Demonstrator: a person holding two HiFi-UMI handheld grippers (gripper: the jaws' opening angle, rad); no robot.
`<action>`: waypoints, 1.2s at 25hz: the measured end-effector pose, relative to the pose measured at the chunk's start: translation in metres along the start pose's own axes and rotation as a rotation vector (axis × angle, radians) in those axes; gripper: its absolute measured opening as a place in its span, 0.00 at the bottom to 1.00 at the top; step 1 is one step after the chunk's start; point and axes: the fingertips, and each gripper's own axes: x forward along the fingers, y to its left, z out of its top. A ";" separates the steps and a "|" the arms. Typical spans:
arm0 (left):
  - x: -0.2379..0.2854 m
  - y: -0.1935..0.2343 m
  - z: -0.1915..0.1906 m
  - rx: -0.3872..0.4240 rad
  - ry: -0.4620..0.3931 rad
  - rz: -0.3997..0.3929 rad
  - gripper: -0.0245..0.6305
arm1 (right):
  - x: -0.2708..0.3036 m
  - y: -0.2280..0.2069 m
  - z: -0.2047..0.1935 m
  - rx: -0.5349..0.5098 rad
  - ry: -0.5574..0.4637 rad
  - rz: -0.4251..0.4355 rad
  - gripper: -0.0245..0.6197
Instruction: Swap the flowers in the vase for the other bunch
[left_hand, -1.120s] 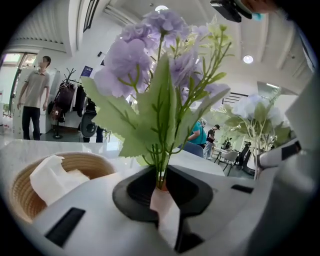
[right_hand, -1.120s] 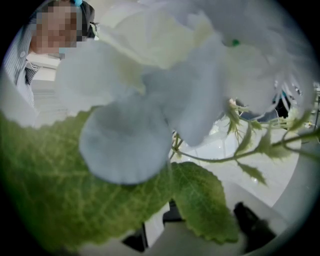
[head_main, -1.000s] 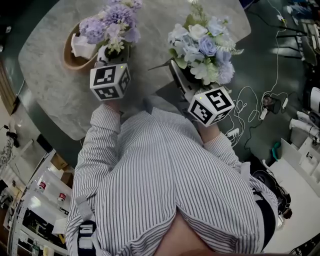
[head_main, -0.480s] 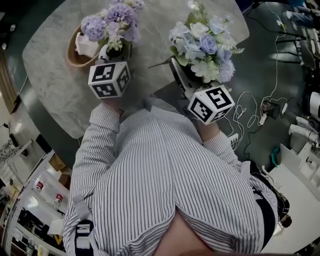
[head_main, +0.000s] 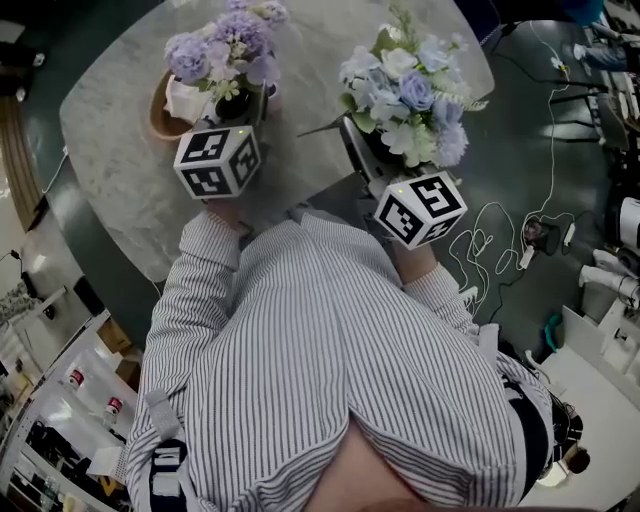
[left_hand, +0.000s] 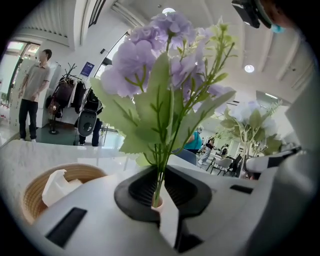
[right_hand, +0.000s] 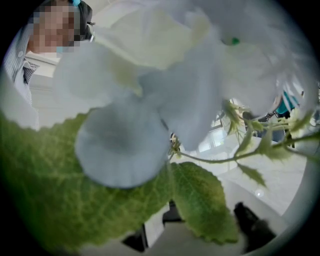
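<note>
We are gripping purple flowers (left_hand: 165, 65) in our left tongs (left_hand: 158, 202) and pale blue flowers (right_hand: 125, 140) in our right tongs (head_main: 368, 150).

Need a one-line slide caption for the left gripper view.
Left gripper, jaws shut on the stems of a purple flower bunch; wicker basket on the marble table beyond.

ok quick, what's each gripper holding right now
left gripper: shut on the purple bunch by its stems.
right gripper: shut on the blue bunch, leaves hiding most of its jaws.
</note>
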 end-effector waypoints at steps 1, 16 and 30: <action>-0.002 -0.001 0.003 0.000 -0.003 -0.003 0.11 | 0.001 0.001 0.002 -0.002 -0.005 0.001 0.09; -0.030 -0.010 0.047 0.023 -0.077 -0.050 0.11 | 0.009 0.014 0.025 -0.031 -0.064 0.015 0.09; -0.054 -0.015 0.072 -0.001 -0.152 -0.086 0.11 | 0.019 0.015 0.037 -0.043 -0.083 0.033 0.09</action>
